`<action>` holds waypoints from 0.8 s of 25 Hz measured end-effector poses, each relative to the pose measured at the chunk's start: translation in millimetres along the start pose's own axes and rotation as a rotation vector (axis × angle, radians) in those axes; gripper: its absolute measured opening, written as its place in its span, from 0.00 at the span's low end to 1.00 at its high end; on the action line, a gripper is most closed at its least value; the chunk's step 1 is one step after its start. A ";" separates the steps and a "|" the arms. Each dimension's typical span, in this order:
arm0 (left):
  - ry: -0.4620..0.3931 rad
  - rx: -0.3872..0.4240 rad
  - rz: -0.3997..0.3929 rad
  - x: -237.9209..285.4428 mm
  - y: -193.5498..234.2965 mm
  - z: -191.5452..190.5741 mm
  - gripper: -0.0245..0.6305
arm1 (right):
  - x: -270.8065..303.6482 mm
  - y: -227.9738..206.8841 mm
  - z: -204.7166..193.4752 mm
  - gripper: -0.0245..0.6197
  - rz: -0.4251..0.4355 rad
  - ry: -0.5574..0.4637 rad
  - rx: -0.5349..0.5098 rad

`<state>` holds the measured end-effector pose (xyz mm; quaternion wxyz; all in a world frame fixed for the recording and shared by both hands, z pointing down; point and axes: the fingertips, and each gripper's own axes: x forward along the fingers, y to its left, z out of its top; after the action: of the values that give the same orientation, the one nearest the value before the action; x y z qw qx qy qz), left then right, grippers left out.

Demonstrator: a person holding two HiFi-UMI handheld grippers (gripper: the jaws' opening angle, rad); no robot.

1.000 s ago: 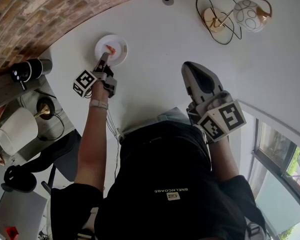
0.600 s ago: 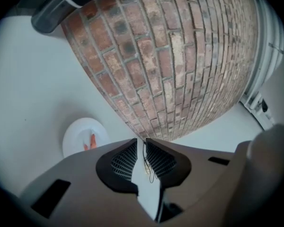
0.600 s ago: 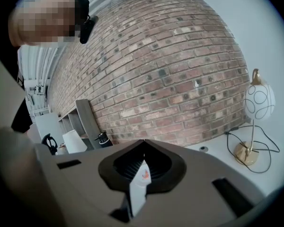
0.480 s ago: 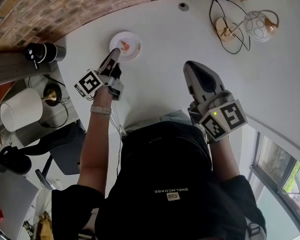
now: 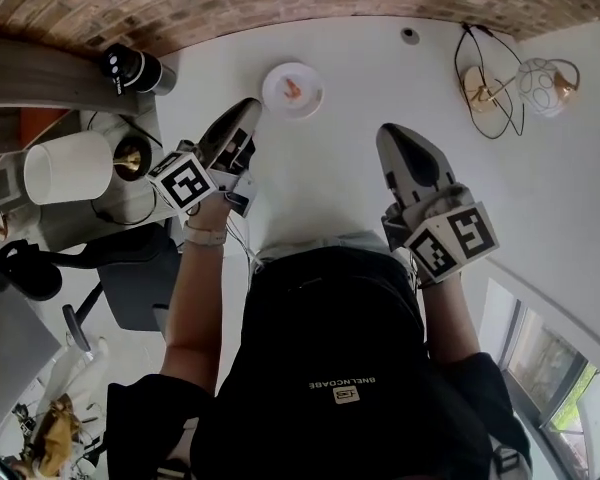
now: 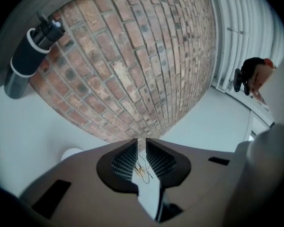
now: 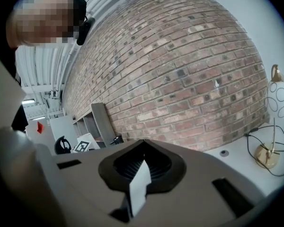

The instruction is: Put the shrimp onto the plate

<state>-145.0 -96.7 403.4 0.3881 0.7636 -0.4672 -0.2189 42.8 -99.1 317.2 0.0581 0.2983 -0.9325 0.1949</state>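
Left claw, released, hangs near shrimp on plate; right claw clenched.

L gripper fingers slightly apart; brick wall ahead.

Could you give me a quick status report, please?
Left tongs open, empty, short of plate. Right tongs shut, empty. Shrimp on plate. Nothing in the way.
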 end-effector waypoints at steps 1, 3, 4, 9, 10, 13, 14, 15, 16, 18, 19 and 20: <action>-0.001 0.020 -0.005 -5.1 -7.6 3.7 0.13 | 1.8 3.6 0.8 0.04 0.009 -0.003 0.001; -0.013 0.050 -0.010 -16.1 -20.1 12.3 0.13 | 5.8 11.6 2.8 0.04 0.028 -0.009 0.000; -0.020 0.062 -0.012 -21.7 -25.4 16.7 0.13 | 7.7 15.6 3.7 0.04 0.037 -0.012 -0.001; -0.048 0.096 -0.020 -44.7 -49.5 31.3 0.13 | 13.7 32.3 5.6 0.04 0.073 -0.024 -0.005; -0.051 0.105 -0.021 -48.7 -54.0 33.1 0.12 | 14.9 35.3 5.9 0.04 0.081 -0.026 -0.007; -0.061 0.146 -0.008 -61.6 -65.8 37.0 0.12 | 19.1 44.5 7.2 0.04 0.109 -0.034 -0.016; -0.060 0.163 0.000 -65.9 -69.2 37.2 0.12 | 20.1 47.7 7.8 0.04 0.117 -0.035 -0.018; -0.058 0.178 0.009 -70.1 -72.7 36.8 0.12 | 20.9 50.9 8.7 0.04 0.125 -0.037 -0.020; -0.055 0.192 0.017 -74.1 -76.3 36.3 0.12 | 21.5 54.0 9.7 0.04 0.132 -0.040 -0.023; -0.059 0.207 0.028 -82.0 -83.7 35.8 0.12 | 22.5 60.1 11.2 0.04 0.148 -0.046 -0.028; -0.068 0.207 0.029 -86.0 -87.7 36.2 0.12 | 22.6 63.0 11.6 0.04 0.156 -0.049 -0.030; -0.081 0.204 0.028 -90.0 -92.1 37.2 0.12 | 22.4 65.8 11.8 0.04 0.164 -0.051 -0.033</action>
<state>-163.0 -7.5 305.0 0.2921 0.7832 -0.5131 -0.1952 -13.5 -66.6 289.7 0.0233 0.2249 -0.9581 0.1760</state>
